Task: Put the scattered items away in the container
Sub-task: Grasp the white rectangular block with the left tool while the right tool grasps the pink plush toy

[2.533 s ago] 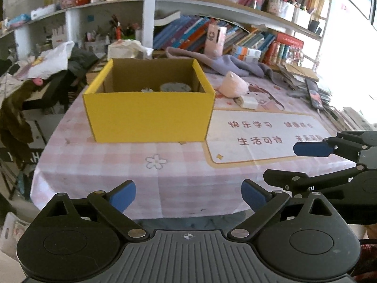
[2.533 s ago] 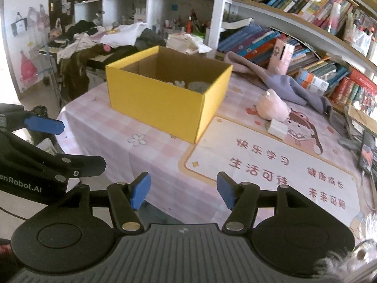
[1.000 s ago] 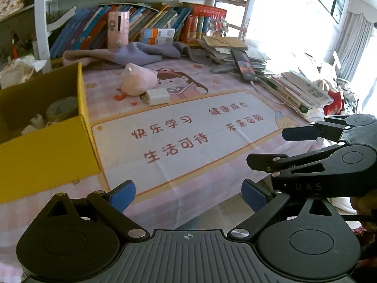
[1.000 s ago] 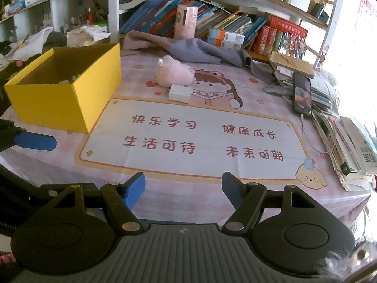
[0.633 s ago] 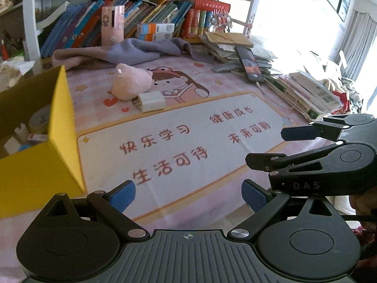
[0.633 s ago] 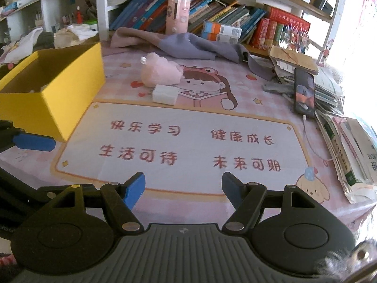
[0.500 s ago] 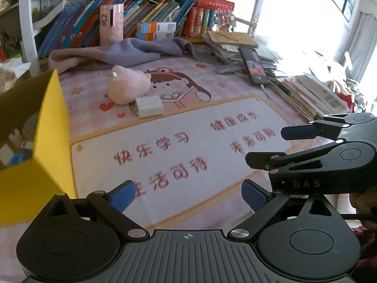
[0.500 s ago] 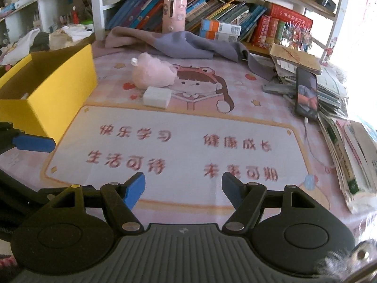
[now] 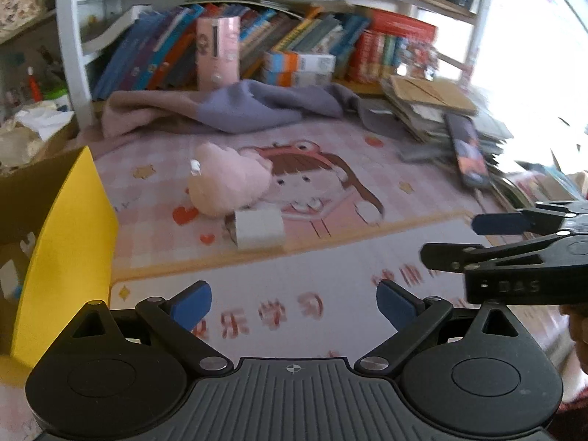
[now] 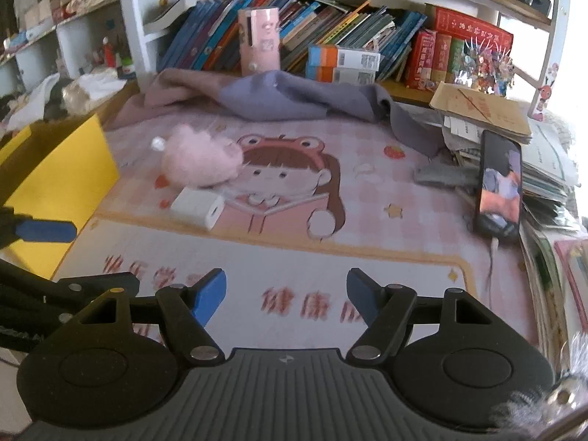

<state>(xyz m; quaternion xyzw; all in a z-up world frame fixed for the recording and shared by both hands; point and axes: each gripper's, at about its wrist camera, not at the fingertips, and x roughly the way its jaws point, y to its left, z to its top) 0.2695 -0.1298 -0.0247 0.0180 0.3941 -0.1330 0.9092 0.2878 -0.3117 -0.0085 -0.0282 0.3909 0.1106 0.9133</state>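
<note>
Both my claws are spread wide and empty: the left gripper (image 9: 294,299) and the right gripper (image 10: 286,288) hover side by side over the printed mat (image 10: 294,257). Beyond them I see the white charger (image 9: 259,228) lying on the mat, touching the pink plush (image 9: 228,185) just behind it. The yellow box (image 9: 70,242) stands off to my left. Farther back lie a grey cloth (image 10: 294,101), a phone (image 10: 499,187) and the bookshelf (image 10: 330,36).
</note>
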